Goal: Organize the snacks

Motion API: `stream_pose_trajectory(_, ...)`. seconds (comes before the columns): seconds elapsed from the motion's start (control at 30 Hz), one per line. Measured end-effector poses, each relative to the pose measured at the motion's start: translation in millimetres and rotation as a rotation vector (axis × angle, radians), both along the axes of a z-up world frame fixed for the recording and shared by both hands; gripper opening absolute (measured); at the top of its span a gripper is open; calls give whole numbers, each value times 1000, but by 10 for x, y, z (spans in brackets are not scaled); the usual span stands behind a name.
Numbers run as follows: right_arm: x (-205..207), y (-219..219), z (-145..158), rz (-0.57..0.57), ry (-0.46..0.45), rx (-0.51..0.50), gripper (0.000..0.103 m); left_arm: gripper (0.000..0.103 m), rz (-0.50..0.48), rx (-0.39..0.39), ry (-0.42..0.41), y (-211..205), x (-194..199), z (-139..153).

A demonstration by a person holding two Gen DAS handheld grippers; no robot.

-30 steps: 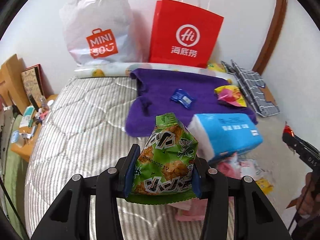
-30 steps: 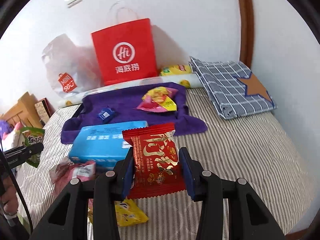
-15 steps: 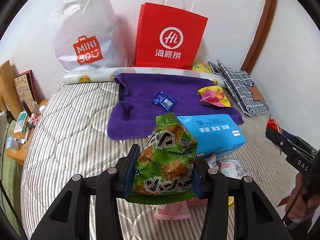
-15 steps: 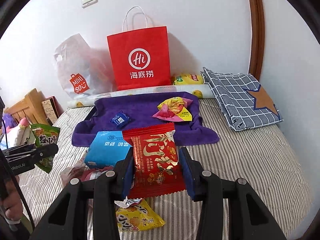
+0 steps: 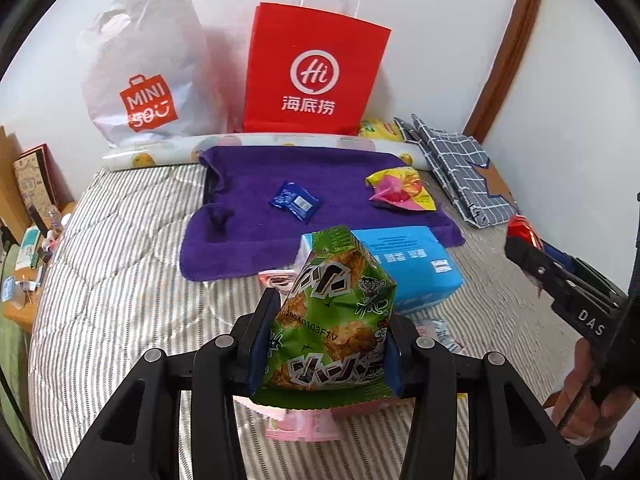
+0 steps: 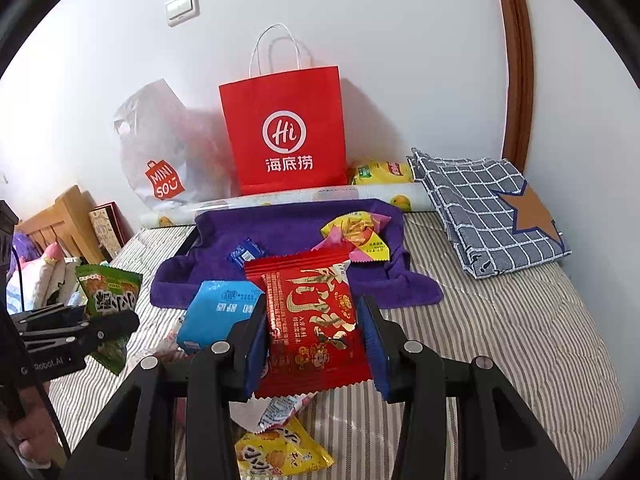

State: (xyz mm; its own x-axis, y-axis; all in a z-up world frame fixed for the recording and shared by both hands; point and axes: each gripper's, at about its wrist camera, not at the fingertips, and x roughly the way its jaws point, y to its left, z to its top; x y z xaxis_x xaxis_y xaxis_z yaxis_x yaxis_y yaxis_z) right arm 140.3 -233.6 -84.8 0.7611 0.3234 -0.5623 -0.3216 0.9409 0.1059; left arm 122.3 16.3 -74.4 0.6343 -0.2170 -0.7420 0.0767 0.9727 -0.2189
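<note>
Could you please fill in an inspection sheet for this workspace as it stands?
Surface: striped bed, purple towel at its head.
Job's things: blue packet and pink-yellow wrapper on towel; yellow snack on bed.
Clutter: blue tissue pack, checked cloth.
Grippers: left gripper shut on green snack; right gripper shut on red snack.
Cables: black cable by the hand.
Surroundings: red bag, white bag against wall.
</note>
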Motion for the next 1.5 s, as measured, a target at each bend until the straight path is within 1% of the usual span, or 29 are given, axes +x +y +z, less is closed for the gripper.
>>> stream_pose_trajectory(0.27, 85, 20, 70, 1, -15, 2, 41, 46, -26, -19, -1, -55, 90, 99)
stream_pose_trajectory(0.53, 305, 53, 261, -9, -43, 4, 41, 46, -35, -26, -7, -8, 296, 289)
stream_pose_trajectory(0.6, 398, 66, 315, -12, -48, 6, 41, 46, -40, -32, -5, 14, 379, 348)
stream_pose_trajectory(0.63, 439, 70, 331, -13, -49, 8, 41, 46, -60, -22, -73, 23, 418, 366)
stream_pose_trajectory(0.87, 850, 104, 435, -17, -51, 16, 41, 46, -43, -12, -93, 120, 747, 519)
stream_pose_trajectory(1.03, 1190, 77, 431, -4, -18, 70, 41, 46, -25, 6, -104, 183, 1043, 590)
stream_pose_trajectory(1.1, 1314, 83, 402, 5, -2, 83, 41, 46, -21, 13, -107, 208, 1161, 596)
stream_pose_trajectory(1.2, 1472, 117, 292, 6, 7, 65, 41, 46, -14, 20, -103, 264, 1329, 548)
stream_pose_trajectory(1.3, 1611, 137, 89, 24, 40, 68, 41, 46, -12, 27, -82, 316, 1497, 421)
stream_pose_trajectory(1.4, 1735, 155, -137, 52, 97, 82, 41, 46, -10, 47, -47, 352, 1674, 255)
stream_pose_trajectory(1.47, 1798, 183, -244, 65, 135, 69, 41, 46, -11, 70, -27, 382, 1780, 129)
stream_pose_trajectory(1.5, 1800, 195, -281, 73, 146, 54, 41, 46, -9, 67, 3, 405, 1807, 81)
